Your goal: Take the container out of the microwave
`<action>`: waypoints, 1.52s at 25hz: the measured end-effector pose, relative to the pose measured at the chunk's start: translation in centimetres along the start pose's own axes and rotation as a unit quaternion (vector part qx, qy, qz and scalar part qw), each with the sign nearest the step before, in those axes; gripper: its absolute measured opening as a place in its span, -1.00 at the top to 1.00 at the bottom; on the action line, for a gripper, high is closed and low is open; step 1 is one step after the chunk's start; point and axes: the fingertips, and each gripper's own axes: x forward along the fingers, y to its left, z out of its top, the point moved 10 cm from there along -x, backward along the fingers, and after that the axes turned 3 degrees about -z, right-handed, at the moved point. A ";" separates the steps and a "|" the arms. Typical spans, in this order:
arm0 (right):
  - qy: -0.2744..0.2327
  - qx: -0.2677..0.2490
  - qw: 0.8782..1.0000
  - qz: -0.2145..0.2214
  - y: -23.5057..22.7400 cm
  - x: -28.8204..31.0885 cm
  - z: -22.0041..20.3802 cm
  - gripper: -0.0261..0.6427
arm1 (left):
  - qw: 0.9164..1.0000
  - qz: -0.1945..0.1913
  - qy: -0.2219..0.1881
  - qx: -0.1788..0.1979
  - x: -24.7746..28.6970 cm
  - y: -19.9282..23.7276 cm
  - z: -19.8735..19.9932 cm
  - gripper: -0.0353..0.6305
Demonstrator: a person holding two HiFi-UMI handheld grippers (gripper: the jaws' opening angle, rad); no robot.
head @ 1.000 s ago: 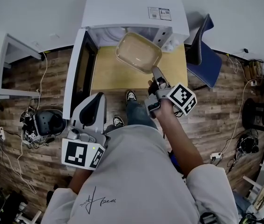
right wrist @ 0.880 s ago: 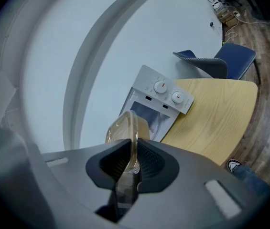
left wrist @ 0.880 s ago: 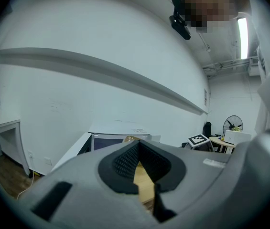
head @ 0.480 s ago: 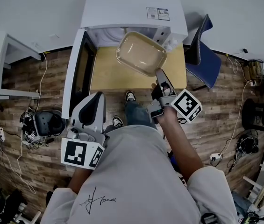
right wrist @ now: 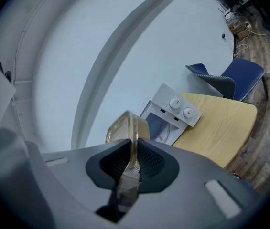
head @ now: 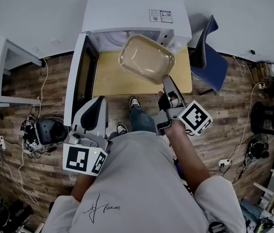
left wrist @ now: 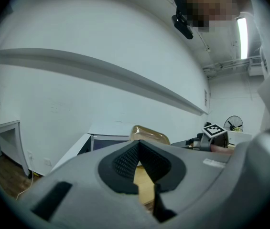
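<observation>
Container [head: 145, 58] rim clamped in right tool [head: 167, 82]; left tool [head: 99, 101] closed.

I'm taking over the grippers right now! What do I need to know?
Right gripper: jaws shut on the container rim, holding it tilted in the air.
Left gripper: jaws together, nothing between them, held low near the body.
Container: out of the microwave, above the far part of the table, just in front of the opening.
Done: container lifted out.
Left: probably set it down on the table. The door is open.
</observation>
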 end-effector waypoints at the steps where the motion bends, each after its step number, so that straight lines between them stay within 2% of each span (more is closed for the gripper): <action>1: -0.002 -0.005 1.000 0.001 0.2 -0.1 0.0 0.77 | 1.000 0.001 0.000 0.000 0.0 0.1 0.0 0.88; 6: -0.011 -0.052 0.999 0.000 1.4 -0.8 0.3 0.77 | 1.000 0.007 -0.002 -0.011 -0.2 0.7 -0.2 0.88; 10: -0.018 -0.063 0.998 -0.001 2.1 -1.3 0.2 0.77 | 1.000 0.012 -0.003 -0.014 -0.6 1.3 -0.3 0.88; 17: -0.018 -0.062 0.998 -0.005 2.6 -2.3 -0.3 0.77 | 1.000 0.010 -0.003 -0.014 -1.3 1.8 -0.2 0.88; 29: -0.008 -0.102 0.995 0.009 4.2 -2.7 -0.2 0.77 | 1.000 -0.001 -0.009 -0.011 -1.2 2.2 0.3 0.88; 38: 0.009 -0.090 0.996 0.011 4.4 -2.6 0.1 0.77 | 1.000 -0.021 -0.008 0.006 -0.7 2.4 1.0 0.88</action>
